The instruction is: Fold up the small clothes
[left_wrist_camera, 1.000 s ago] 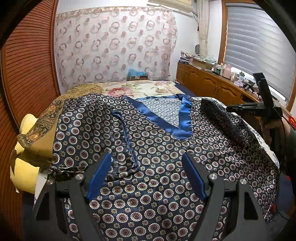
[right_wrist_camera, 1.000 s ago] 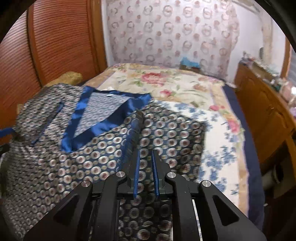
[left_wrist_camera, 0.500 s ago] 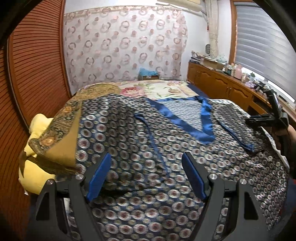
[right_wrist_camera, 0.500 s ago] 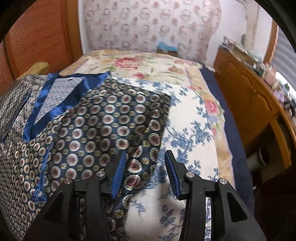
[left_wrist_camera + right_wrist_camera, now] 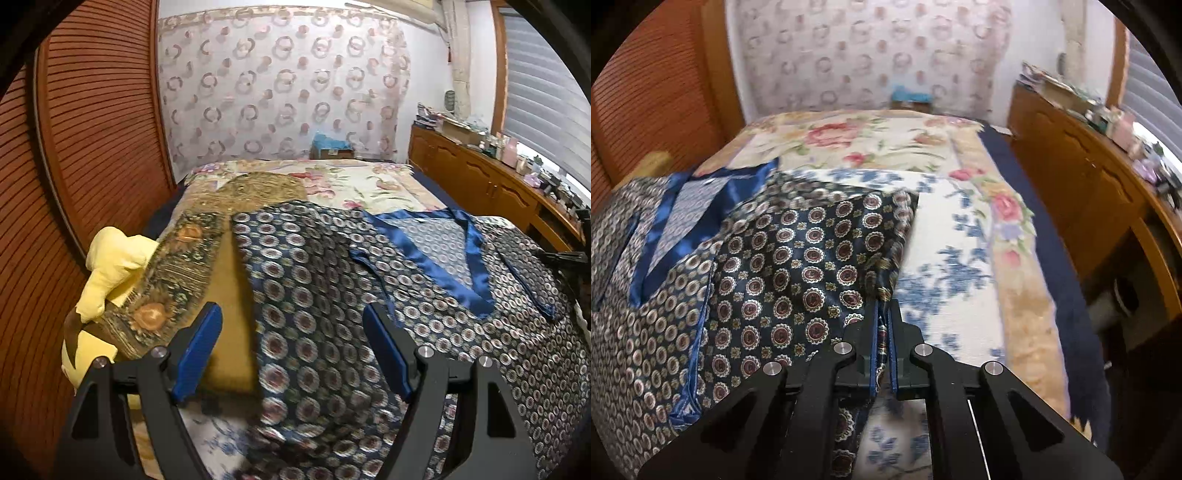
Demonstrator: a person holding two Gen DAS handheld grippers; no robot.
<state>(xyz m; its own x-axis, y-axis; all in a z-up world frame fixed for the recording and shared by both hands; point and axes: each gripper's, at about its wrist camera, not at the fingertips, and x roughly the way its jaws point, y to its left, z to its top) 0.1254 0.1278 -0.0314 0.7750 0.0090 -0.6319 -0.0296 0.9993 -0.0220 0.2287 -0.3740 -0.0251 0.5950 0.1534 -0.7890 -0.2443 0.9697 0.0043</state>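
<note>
Shirt [image 5: 388,317] with medallion print and blue satin collar [image 5: 436,262] lies spread on the floral bed [image 5: 964,258]. We keep our left gripper [image 5: 295,354] wide open above its left edge, holding nothing. Our right gripper [image 5: 882,325] is closed on the shirt's right edge, beside a yellow toy [image 5: 107,266].

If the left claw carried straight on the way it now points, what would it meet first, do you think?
Most likely the patterned shirt: the open left claw points along the bed, and the cloth's left part lies between and just ahead of its fingers. Depth is unclear; aimed any higher, it could pass over the shirt.
</note>
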